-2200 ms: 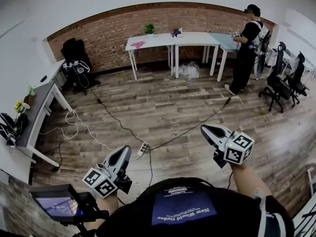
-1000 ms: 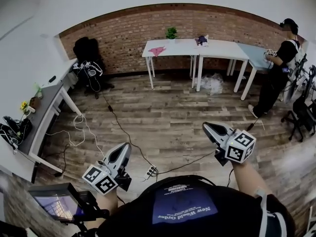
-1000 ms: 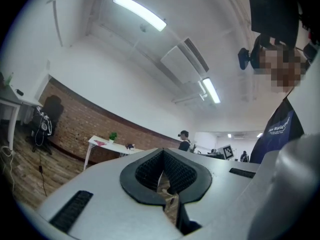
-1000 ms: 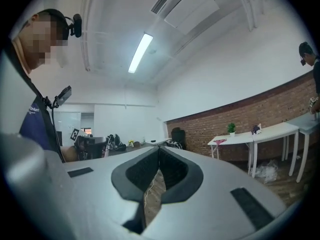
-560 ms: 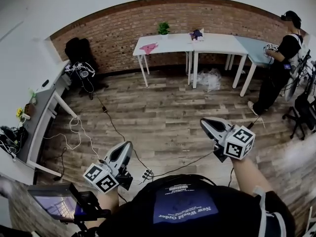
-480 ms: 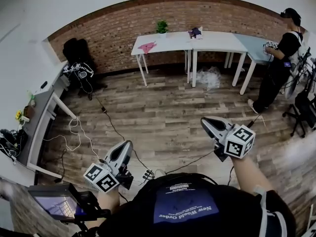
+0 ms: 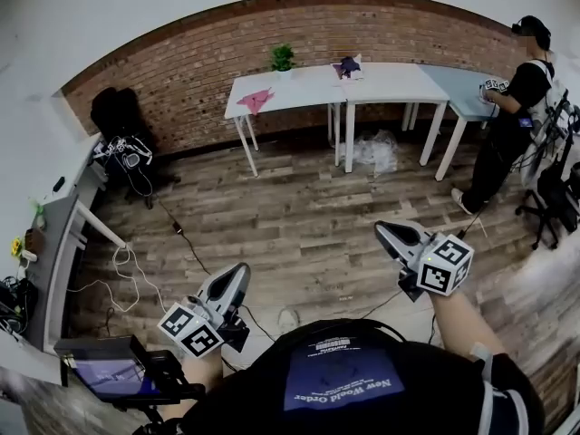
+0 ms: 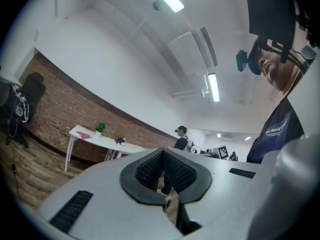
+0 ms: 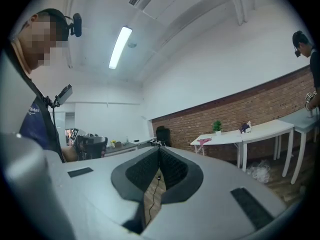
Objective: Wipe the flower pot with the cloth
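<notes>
A small potted green plant (image 7: 282, 59) stands at the back of a white table (image 7: 313, 90) against the brick wall, far across the room. A pink cloth (image 7: 256, 101) lies on the same table, near its left front corner. My left gripper (image 7: 237, 275) and right gripper (image 7: 385, 231) are held level in front of me over the wood floor, both shut and empty, far from the table. The plant (image 8: 100, 128) and cloth (image 8: 86, 134) show small beyond the left gripper (image 8: 164, 176). The right gripper (image 9: 159, 171) also faces the plant (image 9: 217, 126) and cloth (image 9: 204, 141).
A purple object (image 7: 349, 65) lies on the white table. A person (image 7: 507, 116) stands at a table to the right, with office chairs behind. A crumpled plastic bag (image 7: 373, 149) lies under the tables. Cables (image 7: 190, 243) cross the floor; a grey desk (image 7: 54, 243) runs along the left.
Both grippers have moved with me across the floor toward the white tables, and the view has swung so the tables sit further left. Both stay shut and empty.
</notes>
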